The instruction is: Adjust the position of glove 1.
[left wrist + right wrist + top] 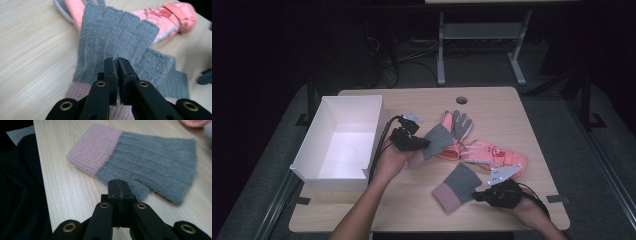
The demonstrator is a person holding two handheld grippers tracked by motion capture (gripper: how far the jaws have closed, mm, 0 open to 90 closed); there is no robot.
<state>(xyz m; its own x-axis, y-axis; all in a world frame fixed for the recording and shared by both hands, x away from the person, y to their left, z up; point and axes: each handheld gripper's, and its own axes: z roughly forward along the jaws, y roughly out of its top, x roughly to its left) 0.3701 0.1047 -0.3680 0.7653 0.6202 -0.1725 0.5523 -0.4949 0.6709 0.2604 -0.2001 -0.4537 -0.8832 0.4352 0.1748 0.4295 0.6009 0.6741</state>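
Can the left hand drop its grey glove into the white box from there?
Probably yes. The left gripper is shut on the grey glove, the white box sits open-topped right beside that hand, and nothing lies between them.

No legible text

The red print on the pink ski glove (163, 15) was too blurred to read.

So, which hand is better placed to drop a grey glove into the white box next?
Left. The left gripper is shut on a lifted glove right beside the box. The right gripper sits at the other glove, which lies flat on the table, farther from the box.
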